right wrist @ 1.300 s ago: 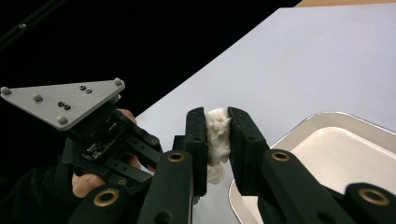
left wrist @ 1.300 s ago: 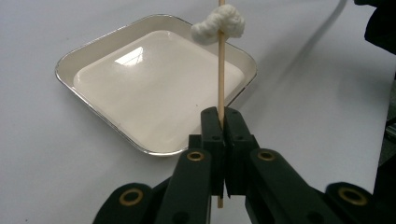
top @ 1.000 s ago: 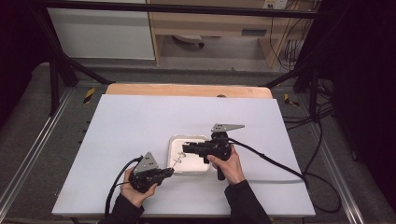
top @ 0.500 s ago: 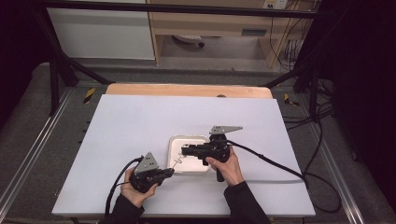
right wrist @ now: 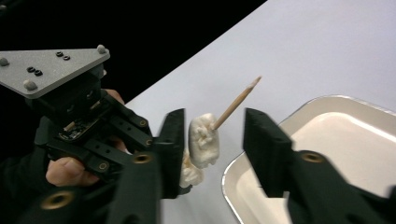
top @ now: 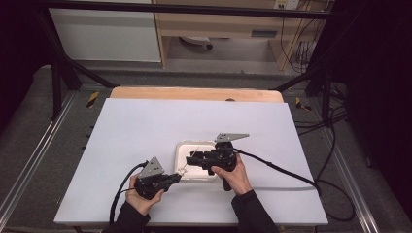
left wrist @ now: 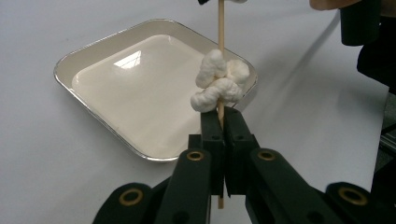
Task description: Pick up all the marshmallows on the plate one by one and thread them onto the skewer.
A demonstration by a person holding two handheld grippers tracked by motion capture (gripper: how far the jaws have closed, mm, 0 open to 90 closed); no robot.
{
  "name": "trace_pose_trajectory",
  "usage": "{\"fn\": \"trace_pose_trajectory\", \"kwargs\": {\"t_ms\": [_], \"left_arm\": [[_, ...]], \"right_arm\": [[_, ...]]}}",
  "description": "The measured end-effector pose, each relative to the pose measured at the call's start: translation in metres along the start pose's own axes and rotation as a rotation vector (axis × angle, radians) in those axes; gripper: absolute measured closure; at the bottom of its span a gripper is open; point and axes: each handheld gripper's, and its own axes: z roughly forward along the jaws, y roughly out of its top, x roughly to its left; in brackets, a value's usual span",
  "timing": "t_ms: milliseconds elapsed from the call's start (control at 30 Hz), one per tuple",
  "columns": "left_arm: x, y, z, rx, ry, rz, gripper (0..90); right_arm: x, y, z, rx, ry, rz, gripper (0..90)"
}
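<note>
Partly blurred, right gripper [right wrist: 212, 140] jaws just opening around marshmallow [right wrist: 203, 140]; left gripper [left wrist: 220, 122] clamps skewer [left wrist: 221, 28], lower end cut off.

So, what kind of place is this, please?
Probably a lab or recording workspace, not a kitchen: a white table stands inside a black metal frame, loose cables run over the grey floor, and a person works with hand-held grippers over a small tray.
</note>
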Motion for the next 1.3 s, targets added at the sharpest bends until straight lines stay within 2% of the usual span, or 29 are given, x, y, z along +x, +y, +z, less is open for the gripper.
{"fn": "trace_pose_trajectory", "kwargs": {"t_ms": [67,133,267,467,600,933,1100,1300], "left_arm": [[0.002,0.000,-0.001,0.000,0.002,-0.005,88.2],[0.003,0.000,-0.001,0.001,0.004,-0.014,88.2],[0.005,0.000,-0.002,0.005,0.008,-0.025,88.1],[0.007,0.000,-0.002,0.014,0.012,-0.039,88.0],[0.008,0.000,-0.002,0.026,0.011,-0.041,87.9],[0.009,0.002,-0.002,0.041,-0.003,-0.039,87.8],[0.011,0.005,-0.003,0.048,-0.005,-0.043,87.8],[0.014,0.009,-0.004,0.064,-0.001,-0.059,87.8]], "right_arm": [[0.002,0.001,-0.004,-0.012,-0.028,-0.014,40.6],[0.005,0.001,-0.008,-0.013,-0.064,-0.039,33.8],[0.006,0.000,-0.016,0.021,-0.150,-0.116,19.8],[-0.004,-0.009,-0.034,0.035,-0.229,-0.136,9.9],[-0.015,-0.018,-0.048,0.044,-0.267,-0.121,6.2],[-0.036,-0.045,-0.077,0.100,-0.395,-0.123,0.8],[-0.043,-0.056,-0.092,0.114,-0.408,-0.135,0.8],[-0.050,-0.069,-0.110,0.157,-0.452,-0.156,0.8]]}}
